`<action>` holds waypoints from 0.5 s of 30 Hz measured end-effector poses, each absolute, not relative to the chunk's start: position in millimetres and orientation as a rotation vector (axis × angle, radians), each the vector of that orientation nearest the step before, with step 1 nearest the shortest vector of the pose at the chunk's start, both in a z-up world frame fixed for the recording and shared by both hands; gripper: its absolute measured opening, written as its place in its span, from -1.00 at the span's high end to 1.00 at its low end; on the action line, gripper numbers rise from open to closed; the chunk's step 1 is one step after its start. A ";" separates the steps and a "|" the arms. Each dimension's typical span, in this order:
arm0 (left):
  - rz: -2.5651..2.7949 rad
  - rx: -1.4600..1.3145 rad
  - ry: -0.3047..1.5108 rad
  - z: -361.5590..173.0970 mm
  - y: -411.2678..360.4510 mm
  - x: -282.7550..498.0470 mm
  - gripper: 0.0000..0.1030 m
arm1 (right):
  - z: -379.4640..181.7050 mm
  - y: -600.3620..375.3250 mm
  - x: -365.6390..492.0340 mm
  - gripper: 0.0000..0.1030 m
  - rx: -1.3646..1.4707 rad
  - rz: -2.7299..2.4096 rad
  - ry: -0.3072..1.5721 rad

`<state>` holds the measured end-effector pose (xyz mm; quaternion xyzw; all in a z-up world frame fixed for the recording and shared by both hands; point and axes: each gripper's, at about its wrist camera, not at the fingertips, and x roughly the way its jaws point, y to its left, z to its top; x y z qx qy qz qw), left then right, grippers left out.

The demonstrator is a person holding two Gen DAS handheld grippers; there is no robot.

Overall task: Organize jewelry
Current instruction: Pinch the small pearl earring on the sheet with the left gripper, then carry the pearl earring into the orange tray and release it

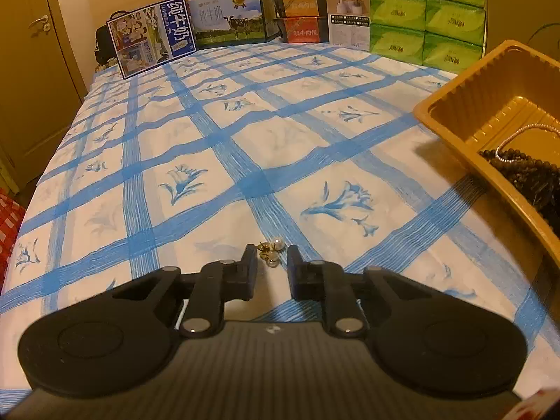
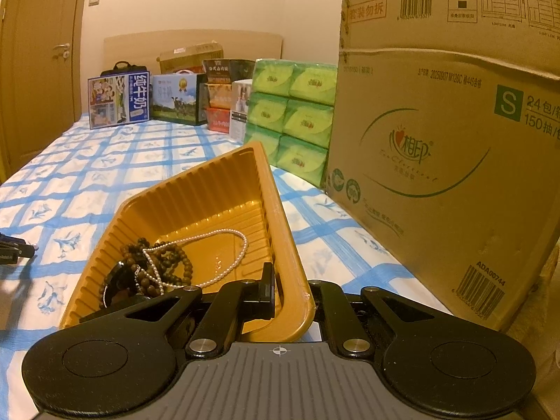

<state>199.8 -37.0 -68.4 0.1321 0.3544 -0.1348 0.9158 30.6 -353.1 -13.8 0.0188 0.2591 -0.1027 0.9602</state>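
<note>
The pearl earrings [image 1: 270,252] lie on the blue checked bedsheet [image 1: 217,161], right between the tips of the left gripper [image 1: 271,259]. One pearl sits a bit in front of the other, so the little pile runs straight ahead, along the fingers. The jaws are a little apart, one on each side of the earrings, and I cannot tell if they touch them yet. The left hand is the near one. The right gripper [image 2: 292,290] is pressed tight on the rim of the gold tray [image 2: 290,245], one finger inside, one outside. A pearl necklace [image 2: 224,245] and a dark bead bracelet [image 2: 164,262] lie in the tray, ahead and left of those jaws
</note>
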 end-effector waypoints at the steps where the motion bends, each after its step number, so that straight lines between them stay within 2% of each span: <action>1: -0.277 0.273 0.729 -69.4 -37.1 200.2 0.73 | -13.7 -352.8 31.0 0.88 0.038 -0.209 0.526; 4: -0.278 0.276 0.728 -70.2 -37.2 200.9 0.83 | -13.6 -352.6 30.5 0.88 0.035 -0.210 0.528; 15: -0.285 0.277 0.735 -54.0 -36.8 192.0 0.84 | -13.1 -352.7 30.4 0.88 0.036 -0.211 0.528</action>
